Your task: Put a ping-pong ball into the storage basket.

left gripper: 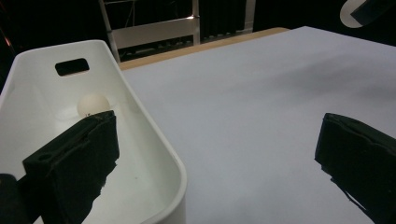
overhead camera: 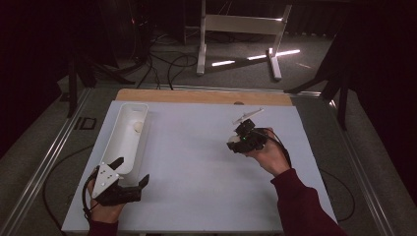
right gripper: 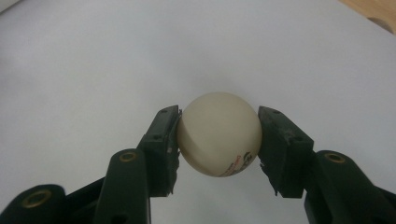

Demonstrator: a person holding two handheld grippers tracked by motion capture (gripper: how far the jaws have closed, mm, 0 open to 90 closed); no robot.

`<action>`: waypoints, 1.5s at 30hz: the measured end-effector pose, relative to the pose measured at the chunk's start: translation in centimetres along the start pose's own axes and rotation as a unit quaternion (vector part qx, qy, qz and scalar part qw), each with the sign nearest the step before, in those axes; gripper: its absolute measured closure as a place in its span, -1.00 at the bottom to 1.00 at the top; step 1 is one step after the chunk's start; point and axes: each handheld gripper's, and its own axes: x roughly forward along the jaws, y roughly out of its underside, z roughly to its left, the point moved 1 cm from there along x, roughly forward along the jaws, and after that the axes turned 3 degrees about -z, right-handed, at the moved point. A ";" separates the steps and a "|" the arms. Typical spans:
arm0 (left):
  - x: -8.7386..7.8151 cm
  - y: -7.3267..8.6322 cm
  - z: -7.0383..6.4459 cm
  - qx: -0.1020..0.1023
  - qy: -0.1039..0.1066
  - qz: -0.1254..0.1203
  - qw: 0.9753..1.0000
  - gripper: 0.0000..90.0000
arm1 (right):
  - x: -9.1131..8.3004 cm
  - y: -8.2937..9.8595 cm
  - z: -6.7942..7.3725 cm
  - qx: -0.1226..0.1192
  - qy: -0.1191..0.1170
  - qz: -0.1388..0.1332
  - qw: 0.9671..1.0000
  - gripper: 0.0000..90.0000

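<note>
Right gripper clamped on a ping-pong ball above the desk's right side, left gripper spread at the tray's near end; next I carry left, drop in.

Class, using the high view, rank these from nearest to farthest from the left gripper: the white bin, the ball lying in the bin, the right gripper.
1. White bin, its near end between the left gripper jaws.
2. Ball in the bin, toward its far end.
3. Right gripper, across the table on the right.

High view looks down and forward over the whole table. Left gripper view sits low by the bin, facing the far edge. Right gripper view hangs close over the tabletop.
</note>
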 end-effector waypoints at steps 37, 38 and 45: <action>0.0 0.0 0.0 0.000 -0.001 0.000 1.000 -0.99 | 0.3 -2.1 1.3 -0.013 -0.009 -0.004 1.000 0.12; 0.0 0.0 0.0 0.000 -0.001 0.000 1.000 -0.99 | 0.3 -2.2 1.4 -0.014 -0.009 -0.004 1.000 0.12; -0.1 0.0 0.0 0.000 -0.001 0.000 1.000 -0.99 | 0.4 -2.5 1.8 -0.013 -0.013 -0.008 1.000 0.12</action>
